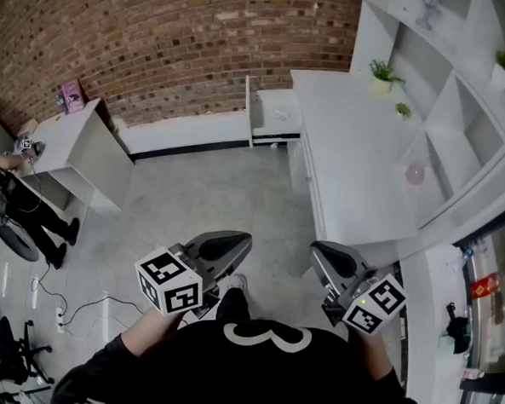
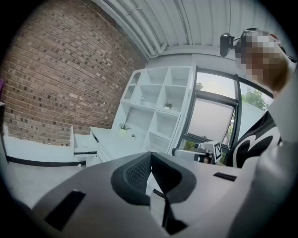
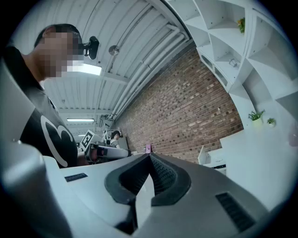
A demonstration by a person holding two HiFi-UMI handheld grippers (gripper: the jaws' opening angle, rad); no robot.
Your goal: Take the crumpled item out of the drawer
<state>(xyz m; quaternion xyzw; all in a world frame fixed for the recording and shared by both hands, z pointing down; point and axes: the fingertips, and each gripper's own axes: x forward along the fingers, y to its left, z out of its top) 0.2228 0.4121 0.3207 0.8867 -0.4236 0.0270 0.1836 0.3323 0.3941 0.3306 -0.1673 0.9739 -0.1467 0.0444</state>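
The person wears a black shirt (image 1: pixel 259 368) with long sleeves and a white looping mark across the chest. A small black camera (image 2: pixel 226 42) sits at the head. The left tongs (image 1: pixel 236 240) and right tongs (image 1: pixel 324 249) have smooth light-grey shells with black rectangular slots (image 2: pixel 65 209) and black ribbed pads (image 2: pixel 137 174) inside. Each carries a white cube (image 1: pixel 169 281) printed with black square markers; the right one's cube (image 1: pixel 374 304) shows a small green light.
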